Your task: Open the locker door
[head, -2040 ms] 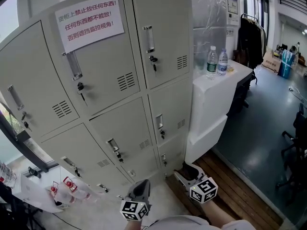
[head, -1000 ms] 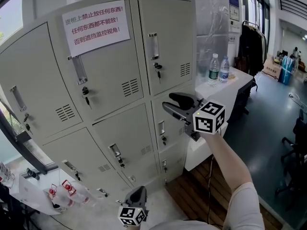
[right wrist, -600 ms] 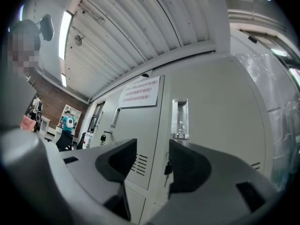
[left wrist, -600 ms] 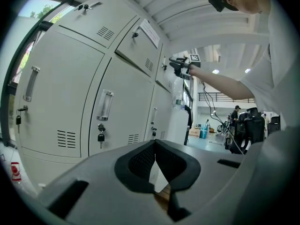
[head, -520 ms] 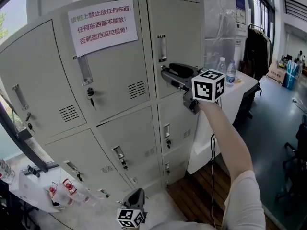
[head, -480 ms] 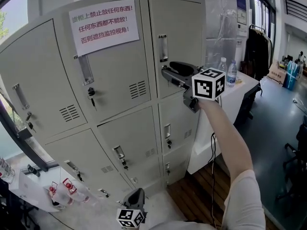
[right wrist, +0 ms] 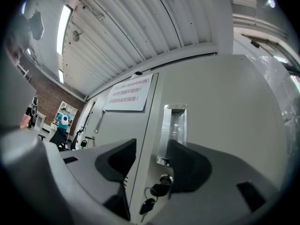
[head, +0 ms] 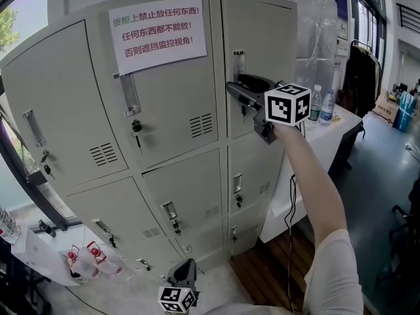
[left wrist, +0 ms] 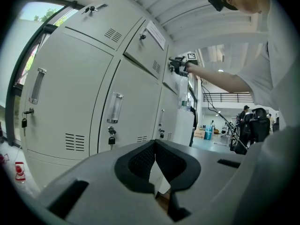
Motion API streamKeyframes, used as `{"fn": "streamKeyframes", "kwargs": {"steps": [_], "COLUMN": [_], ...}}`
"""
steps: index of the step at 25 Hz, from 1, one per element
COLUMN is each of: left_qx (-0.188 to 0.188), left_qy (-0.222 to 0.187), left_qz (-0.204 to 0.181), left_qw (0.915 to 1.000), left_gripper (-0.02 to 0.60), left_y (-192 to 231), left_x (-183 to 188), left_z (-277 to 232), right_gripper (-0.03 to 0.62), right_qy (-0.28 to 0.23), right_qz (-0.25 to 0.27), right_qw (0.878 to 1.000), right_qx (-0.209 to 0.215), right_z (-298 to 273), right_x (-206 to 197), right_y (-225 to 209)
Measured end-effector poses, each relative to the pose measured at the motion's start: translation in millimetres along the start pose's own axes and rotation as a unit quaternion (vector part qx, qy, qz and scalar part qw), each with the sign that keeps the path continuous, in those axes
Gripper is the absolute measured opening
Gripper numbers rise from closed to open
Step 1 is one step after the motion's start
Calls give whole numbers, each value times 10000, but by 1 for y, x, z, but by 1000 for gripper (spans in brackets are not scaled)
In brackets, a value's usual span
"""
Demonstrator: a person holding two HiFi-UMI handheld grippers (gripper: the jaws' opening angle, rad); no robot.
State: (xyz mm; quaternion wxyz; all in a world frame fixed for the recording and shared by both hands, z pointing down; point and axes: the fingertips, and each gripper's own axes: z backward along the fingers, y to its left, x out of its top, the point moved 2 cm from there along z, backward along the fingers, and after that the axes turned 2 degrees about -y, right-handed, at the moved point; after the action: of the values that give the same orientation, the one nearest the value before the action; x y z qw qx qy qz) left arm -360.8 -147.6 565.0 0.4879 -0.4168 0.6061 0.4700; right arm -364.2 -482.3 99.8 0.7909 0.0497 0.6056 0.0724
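Head view: right tongs (head: pixel 235 89) up at the upper-right locker door (head: pixel 262 38), jaws just opened wide, gripping nothing, framing its recessed handle (right wrist: pixel 172 130) ahead, untouched, ready to catch it. Door's shut. Left tongs (head: pixel 186 273) hang low, closed, empty, clear of the swing.

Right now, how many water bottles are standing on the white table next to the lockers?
2. The left bottle and the right bottle stand side by side on the white table, right of the lockers. The person's arm may hide more.
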Motion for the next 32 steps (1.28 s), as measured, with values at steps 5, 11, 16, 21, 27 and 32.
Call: {"fn": "streamKeyframes", "kwargs": {"steps": [5,11,16,21,27,32], "left_qx": [-29,-50,75,128,53,-127], "left_qy": [-12,-75,-112,-161,-160,-165], "left_qz": [-59,-165,-369,-412,-521,-473], "left_qw": [10000,9998,9992,9989,9985,9987], "left_gripper": [8,8,8,8,8,8], "left_y": [5,11,24,31,23,10], "left_x": [4,13,20,25,28,28], "left_z": [-3,-10,-14,-17,-22,-27], "right_gripper": [195,195,195,193,195,195], "right_qy": [-2,-97,16,89,88,-26], "right_qz": [45,-4,437,816,897,707], "right_qw": [10000,10000,9990,9966,9959,9975], "right_qx": [-20,-12,-25,-61,-74,-48], "right_z": [-3,4,21,43,71,94], "right_x": [-1,0,4,8,14,20], "right_y": [3,6,13,18,20,19]}}
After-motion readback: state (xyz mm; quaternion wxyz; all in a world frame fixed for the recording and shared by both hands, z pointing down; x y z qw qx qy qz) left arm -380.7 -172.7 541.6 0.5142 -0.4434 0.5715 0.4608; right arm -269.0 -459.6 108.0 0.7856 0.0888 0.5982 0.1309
